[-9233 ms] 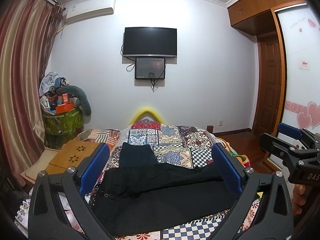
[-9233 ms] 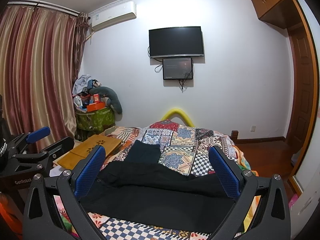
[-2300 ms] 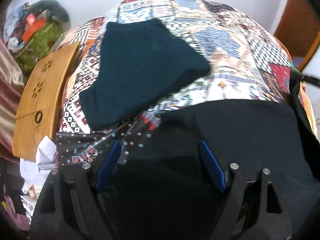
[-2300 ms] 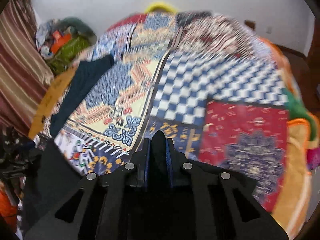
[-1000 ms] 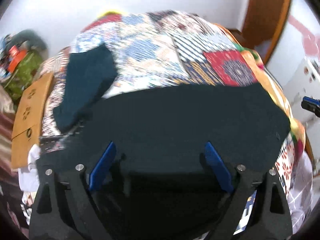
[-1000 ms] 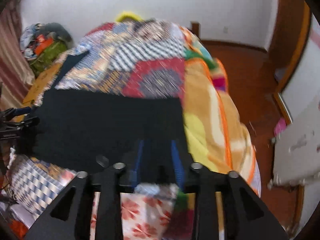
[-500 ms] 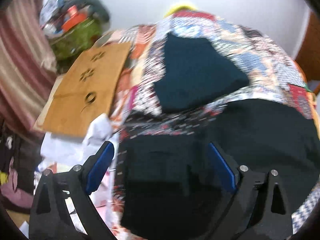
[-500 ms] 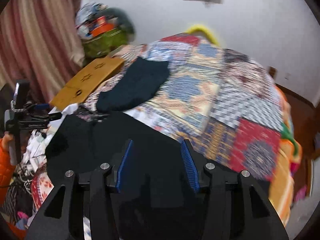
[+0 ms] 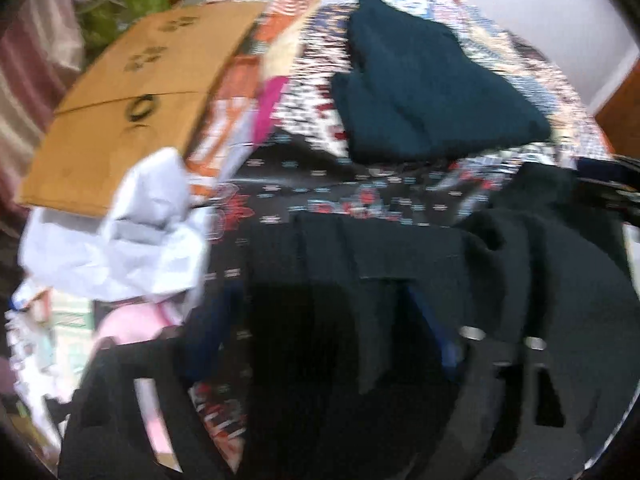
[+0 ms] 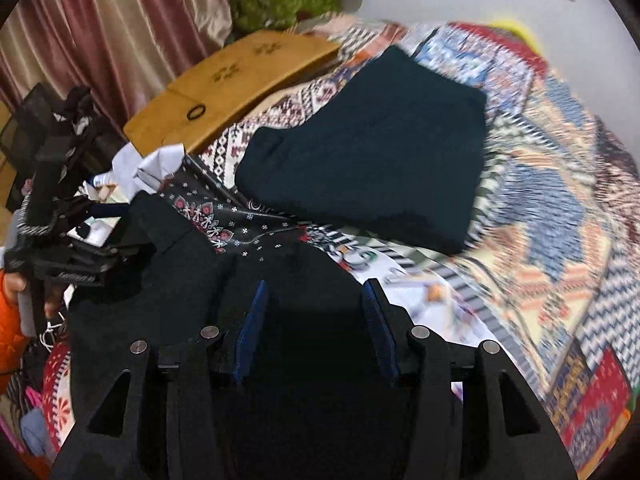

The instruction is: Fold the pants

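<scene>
Hovering low over the black pants [image 10: 168, 280], the right gripper [image 10: 312, 312] has its blue pads [image 10: 250, 328] apart with dark cloth lying between and under them; the pads do not look pressed on it, so it reads as parted, not clamped. The left gripper [image 9: 320, 332] is blurred in its own view; its jaws have just been closing, black fabric sits between the fingers [image 9: 434, 320], but a gap shows either side, so it reads as apart with cloth in the mouth rather than gripped. In the right wrist view the left gripper shows at the far left end of the pants, held by a hand in an orange sleeve [image 10: 10, 320]. Taking the pants as landmark: they lie across the near edge of the patchwork quilt [image 10: 560, 220], long axis running side to side between the two tools, the left tool at their left end, the right tool over their middle-right part. Beyond the pants, further up the bed, a folded dark teal garment [image 10: 368, 148] lies close to their far edge. Left of the pants, off the bed edge, sit a tan wooden board [image 10: 240, 72] and crumpled white paper [image 9: 120, 232]. Judged: the next fold turns on both tools catching the near cloth; each is already directly above it.
</scene>
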`<state>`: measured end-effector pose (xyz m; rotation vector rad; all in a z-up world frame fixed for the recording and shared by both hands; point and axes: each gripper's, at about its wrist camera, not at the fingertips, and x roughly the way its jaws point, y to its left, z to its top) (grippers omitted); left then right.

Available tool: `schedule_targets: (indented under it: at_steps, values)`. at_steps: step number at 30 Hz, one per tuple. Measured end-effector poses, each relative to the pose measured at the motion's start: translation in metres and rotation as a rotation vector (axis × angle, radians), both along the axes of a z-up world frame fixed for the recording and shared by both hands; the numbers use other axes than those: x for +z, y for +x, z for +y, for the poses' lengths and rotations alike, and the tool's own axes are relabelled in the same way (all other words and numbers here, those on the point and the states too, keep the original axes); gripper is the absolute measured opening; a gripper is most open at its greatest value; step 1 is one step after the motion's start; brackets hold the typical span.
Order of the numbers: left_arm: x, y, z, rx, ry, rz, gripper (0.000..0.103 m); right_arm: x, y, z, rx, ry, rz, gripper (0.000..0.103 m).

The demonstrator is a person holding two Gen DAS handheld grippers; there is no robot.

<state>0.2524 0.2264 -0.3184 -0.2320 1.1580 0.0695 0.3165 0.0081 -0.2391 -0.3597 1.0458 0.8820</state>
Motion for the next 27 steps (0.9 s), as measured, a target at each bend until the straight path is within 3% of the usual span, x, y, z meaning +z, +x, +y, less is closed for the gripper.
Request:
schedule_targets:
  at_steps: [2,3,5,7,12,14,17,19,20,22,24,26,27]
  values:
    - [0.001,0.002,-0.004,-0.012,0.016,-0.014,0.063,-0.012,0.009,0.012,0.012,-0.025,0.031,0.040]
    - [0.002,0.002,-0.006,-0.021,0.026,-0.025,0.053,-0.017,0.014,0.019,0.019,-0.044,0.048,0.037]
    - [0.006,0.002,-0.009,-0.027,0.037,-0.034,0.048,-0.022,0.019,0.026,0.030,-0.065,0.071,0.011]
    - [0.010,-0.003,-0.013,-0.030,0.065,-0.060,0.040,-0.026,0.020,0.029,0.040,-0.070,0.087,0.008]
    - [0.022,-0.016,-0.005,0.036,0.241,-0.124,0.032,-0.003,0.011,0.017,-0.047,-0.007,-0.107,0.002]
    - [0.022,-0.016,0.004,0.052,0.295,-0.112,0.031,0.003,0.017,0.013,-0.090,0.003,-0.129,0.000]
    - [0.016,-0.009,0.012,0.050,0.307,-0.073,0.031,0.002,0.030,0.010,-0.139,-0.064,-0.161,0.000]
    - [0.023,-0.010,0.010,0.028,0.305,-0.078,0.037,0.002,0.039,-0.003,-0.165,-0.063,-0.057,0.000]
    - [0.027,-0.011,0.008,0.024,0.300,-0.078,0.042,0.006,0.038,-0.006,-0.174,-0.051,-0.047,0.000]
    - [0.037,-0.018,0.007,0.026,0.292,-0.085,0.067,0.021,0.029,-0.019,-0.171,-0.028,-0.052,0.003]
    - [0.050,-0.030,0.007,0.046,0.269,-0.113,0.072,0.039,0.016,-0.032,-0.155,-0.015,-0.076,0.013]
    - [0.058,-0.041,0.008,0.067,0.241,-0.106,0.072,0.052,0.002,-0.045,-0.148,0.004,-0.093,0.037]
    - [0.060,-0.048,0.010,0.082,0.225,-0.097,0.073,0.062,-0.010,-0.055,-0.143,0.020,-0.111,0.043]
